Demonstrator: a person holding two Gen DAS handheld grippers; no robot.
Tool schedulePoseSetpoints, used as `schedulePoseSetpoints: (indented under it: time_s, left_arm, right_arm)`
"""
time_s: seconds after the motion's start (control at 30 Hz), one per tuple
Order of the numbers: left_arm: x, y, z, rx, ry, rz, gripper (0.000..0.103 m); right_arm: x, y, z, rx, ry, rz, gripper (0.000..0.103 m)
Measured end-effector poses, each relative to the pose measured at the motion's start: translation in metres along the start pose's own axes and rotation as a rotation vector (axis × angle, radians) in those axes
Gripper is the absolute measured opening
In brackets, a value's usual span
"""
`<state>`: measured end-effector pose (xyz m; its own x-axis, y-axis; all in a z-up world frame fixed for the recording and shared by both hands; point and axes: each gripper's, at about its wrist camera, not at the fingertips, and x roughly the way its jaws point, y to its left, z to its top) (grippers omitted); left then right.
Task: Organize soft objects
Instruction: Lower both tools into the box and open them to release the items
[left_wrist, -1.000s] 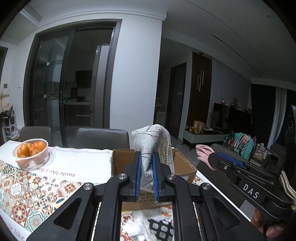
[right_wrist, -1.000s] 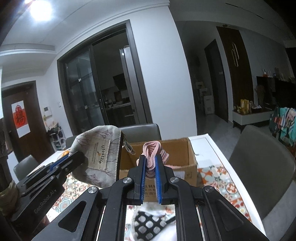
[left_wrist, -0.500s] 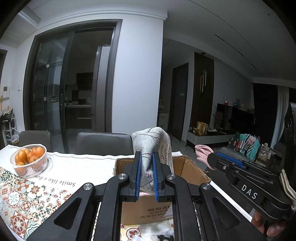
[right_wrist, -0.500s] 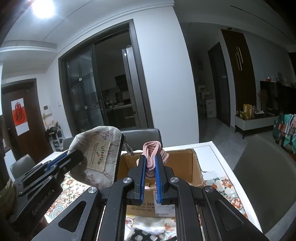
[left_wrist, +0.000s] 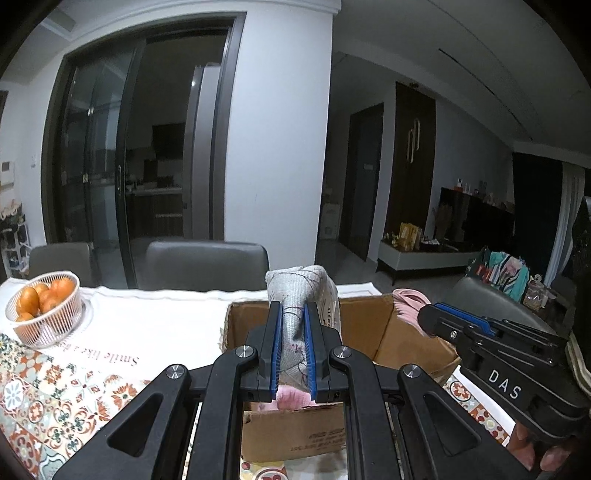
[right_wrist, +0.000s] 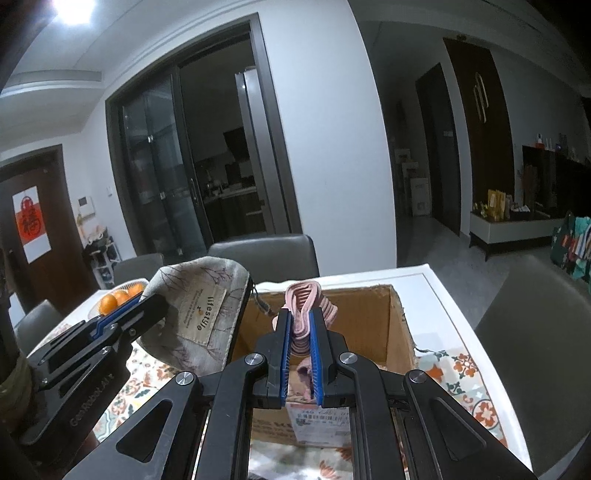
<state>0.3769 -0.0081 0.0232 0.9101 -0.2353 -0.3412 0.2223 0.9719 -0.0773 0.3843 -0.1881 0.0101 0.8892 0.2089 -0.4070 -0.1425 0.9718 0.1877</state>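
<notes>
Over box (left_wrist: 373, 332), fingers (left_wrist: 275, 332) clamping pouch (left_wrist: 295, 295)

One cardboard box (left_wrist: 413, 332), one fruit basket (left_wrist: 44, 314), two grippers, three grey chairs

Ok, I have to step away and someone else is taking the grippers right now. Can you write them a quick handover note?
Left gripper: shut on the grey printed pouch, held above the cardboard box.
Right gripper: shut on the pink folded cloth, also over the box opening.
Box sits on the patterned tablecloth; something pink already lies inside.
Done: both soft items picked up and brought to the box.
Left: lower and release each into the box. More fabric shows at the near table edge, unclear what.
</notes>
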Motion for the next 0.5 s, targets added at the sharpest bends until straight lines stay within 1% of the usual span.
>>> schedulePoseSetpoints:
  time_s: [0.37, 0.43, 0.5]
  left_arm:
    - [0.033, -0.002, -0.014, 0.01, 0.093, -0.004, 0.013]
    - [0.036, -0.002, -0.016, 0.008, 0.102, -0.003, 0.014]
    - [0.04, -0.003, -0.015, 0.009, 0.117, -0.011, 0.018]
  right_arm:
    - [0.032, -0.012, -0.011, 0.016, 0.105, -0.013, 0.011]
    - [0.035, -0.014, -0.012, 0.02, 0.118, -0.019, 0.011]
    - [0.038, -0.016, -0.012, 0.024, 0.127, -0.021, 0.012]
